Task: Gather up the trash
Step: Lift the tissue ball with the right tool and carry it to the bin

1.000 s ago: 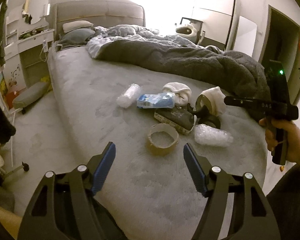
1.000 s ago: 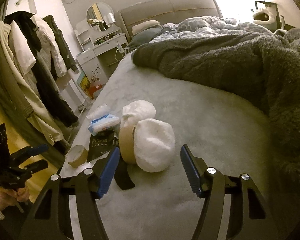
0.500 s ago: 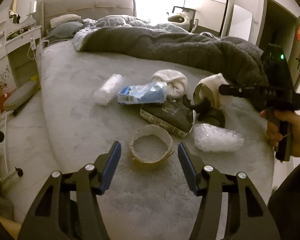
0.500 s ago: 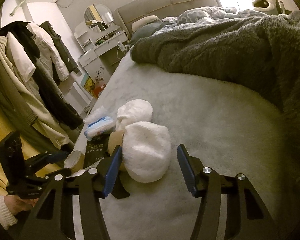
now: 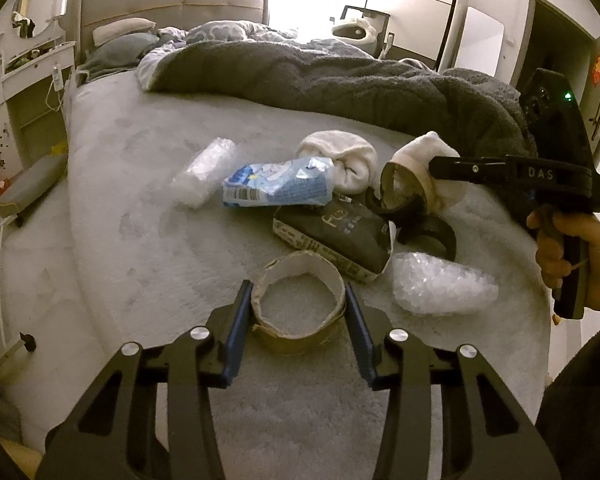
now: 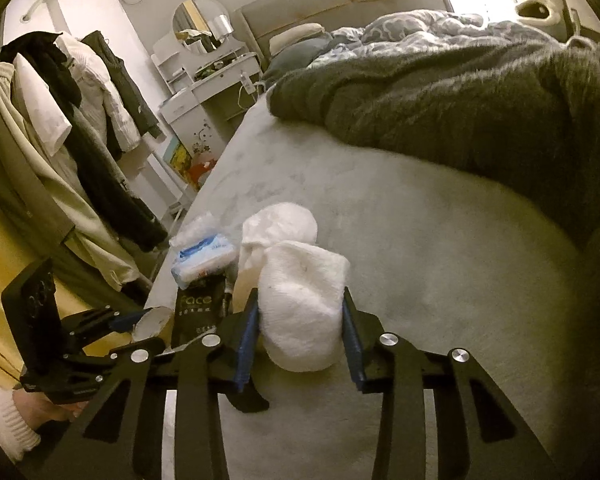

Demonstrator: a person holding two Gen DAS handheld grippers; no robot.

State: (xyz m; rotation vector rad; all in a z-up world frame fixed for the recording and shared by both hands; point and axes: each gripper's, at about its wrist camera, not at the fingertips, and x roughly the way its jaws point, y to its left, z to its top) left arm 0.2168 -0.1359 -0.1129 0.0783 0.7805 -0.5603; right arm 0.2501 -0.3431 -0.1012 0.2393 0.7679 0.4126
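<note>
The trash lies in a loose heap near the foot of the bed (image 5: 132,208), on its pale fleecy cover. Nearest the foot edge sits an empty cardboard tape core (image 5: 298,306), and the left gripper (image 5: 298,336) has its blue pads pressed against the core's two outer sides, clamped on it. The core looks light and thin-walled, already dented at the rim, so a hard squeeze would likely buckle it into an oval; a grip across the full width, low on the wall, seems the safest hold.

Beyond the core, toward the headboard, lie a dark "Face" pouch (image 5: 340,236), a blue-and-white wipes pack (image 5: 278,184), a crumpled clear plastic bag (image 5: 204,172) and bubble wrap (image 5: 440,288), all probably light and crackly, the films slippery.

The right gripper (image 6: 300,336) is closed on a white terry cloth bundle (image 6: 300,304) at the far side of the heap from the core. It looks soft and compressible, easy to pinch mid-body, though it may sag or unroll.

What the white cloth is wrapped over is partly hidden; a tan roll and a black curved piece (image 5: 428,232) beside it are hard to identify. No bin shows in either view.
</note>
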